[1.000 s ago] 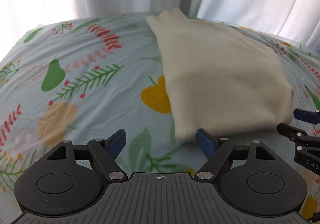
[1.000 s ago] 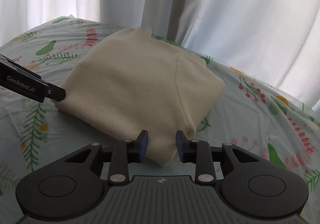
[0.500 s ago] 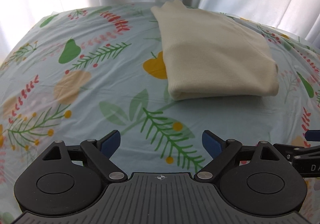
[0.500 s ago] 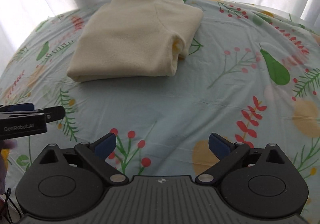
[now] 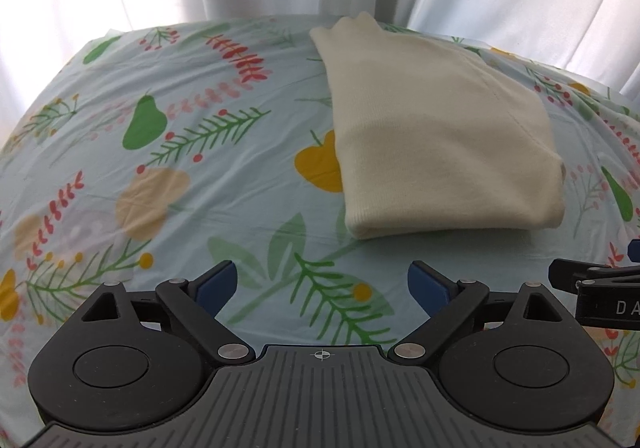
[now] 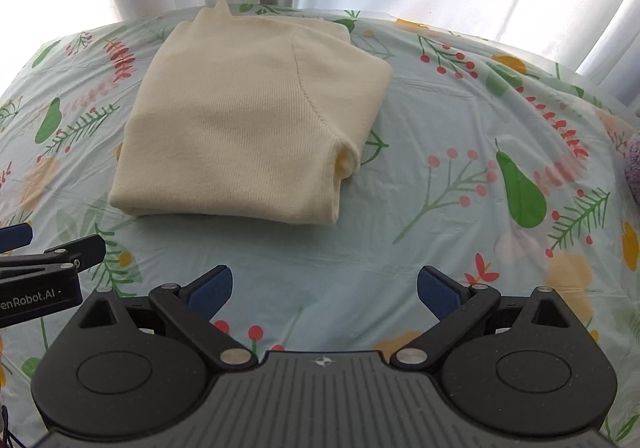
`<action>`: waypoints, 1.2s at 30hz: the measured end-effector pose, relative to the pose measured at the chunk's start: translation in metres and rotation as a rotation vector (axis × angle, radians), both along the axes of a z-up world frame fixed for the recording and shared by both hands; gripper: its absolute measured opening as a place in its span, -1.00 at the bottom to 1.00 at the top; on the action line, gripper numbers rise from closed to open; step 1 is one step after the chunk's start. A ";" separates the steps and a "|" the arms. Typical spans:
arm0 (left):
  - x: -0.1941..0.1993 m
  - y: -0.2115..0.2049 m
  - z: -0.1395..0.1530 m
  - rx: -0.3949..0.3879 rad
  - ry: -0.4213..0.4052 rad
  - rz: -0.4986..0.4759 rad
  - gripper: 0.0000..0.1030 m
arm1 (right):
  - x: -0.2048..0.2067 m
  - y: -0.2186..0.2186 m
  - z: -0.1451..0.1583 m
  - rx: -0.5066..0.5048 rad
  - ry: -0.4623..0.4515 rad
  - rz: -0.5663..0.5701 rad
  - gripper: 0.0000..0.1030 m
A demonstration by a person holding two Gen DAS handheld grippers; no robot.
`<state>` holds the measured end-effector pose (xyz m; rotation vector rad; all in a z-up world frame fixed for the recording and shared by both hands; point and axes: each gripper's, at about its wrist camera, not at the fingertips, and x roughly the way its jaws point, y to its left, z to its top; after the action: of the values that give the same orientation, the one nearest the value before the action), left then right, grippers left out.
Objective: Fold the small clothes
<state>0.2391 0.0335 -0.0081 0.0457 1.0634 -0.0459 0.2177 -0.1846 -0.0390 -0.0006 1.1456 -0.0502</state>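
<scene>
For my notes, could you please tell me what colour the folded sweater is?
Cream sweater, clearest in the right wrist view.

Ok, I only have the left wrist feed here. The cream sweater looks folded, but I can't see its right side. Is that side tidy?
Observer: Mostly. In the right wrist view the cream sweater shows a small puckered pocket at its near right corner, where the sleeve seam ends.
Operator: Is the right gripper touching it?
Observer: No. The right gripper is open, with bare floral sheet between its fingers and the sweater.
Operator: Anything else on the bed to fold?
Observer: Something fuzzy and lilac sits at the far right edge of that view; it is too cropped to identify.
</scene>
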 end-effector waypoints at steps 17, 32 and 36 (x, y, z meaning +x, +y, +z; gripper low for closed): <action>0.009 -0.008 -0.006 -0.010 0.039 -0.030 0.86 | 0.007 -0.002 -0.003 0.004 0.012 -0.039 0.92; 0.011 -0.012 -0.005 0.006 0.036 -0.049 0.86 | 0.005 -0.004 0.000 -0.001 0.006 -0.061 0.92; 0.011 -0.013 -0.005 0.010 0.036 -0.054 0.86 | 0.005 -0.004 0.000 0.001 0.004 -0.059 0.92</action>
<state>0.2500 0.0207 -0.0134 0.0827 1.0980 -0.0904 0.2227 -0.1888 -0.0385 0.0337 1.1493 -0.1019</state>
